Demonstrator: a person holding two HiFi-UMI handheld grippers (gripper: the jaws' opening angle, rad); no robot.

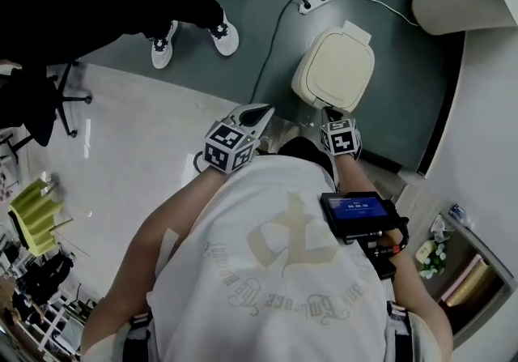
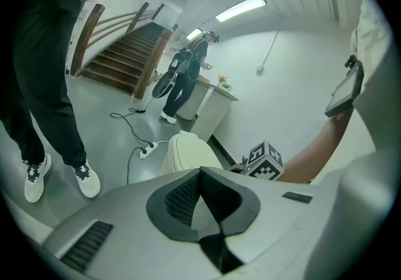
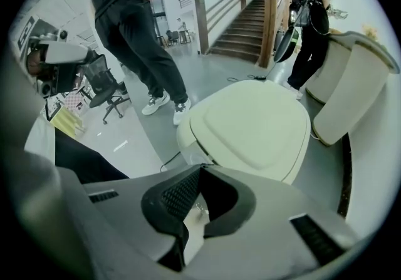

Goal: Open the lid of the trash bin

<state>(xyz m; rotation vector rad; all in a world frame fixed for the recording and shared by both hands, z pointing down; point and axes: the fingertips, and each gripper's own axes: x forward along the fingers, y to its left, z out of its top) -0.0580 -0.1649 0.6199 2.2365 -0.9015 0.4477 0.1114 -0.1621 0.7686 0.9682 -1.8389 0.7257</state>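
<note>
Directly ahead of the person's feet, a cream trash bin (image 1: 333, 69) stands on the dark grey floor, and its lid (image 3: 257, 125) lies flat and closed. The person wears a white T-shirt and holds both tongs out low towards the bin's near edge.

The left gripper (image 1: 257, 116) is off to the bin's left, over the floor. Its jaws are pinched together at the tips with nothing between them. The right gripper (image 1: 333, 115) hovers just short of the front rim, and its jaws are likewise closed and empty. It probably sits nearer because it lines up with the lid's front lip, the likely place to lift from. Neither tool touches the bin.

The lid's front and left edges look free to reach. Behind the bin, a white power strip (image 1: 317, 1) and its cable (image 1: 271, 53) lie on the floor, and a pale curved counter (image 1: 457, 0) stands beyond and to the right. A light wall curves down the right side, so the room there is tighter. A bystander in dark clothes (image 1: 194, 32) stands well apart on the left, near an office chair (image 1: 48, 101).
</note>
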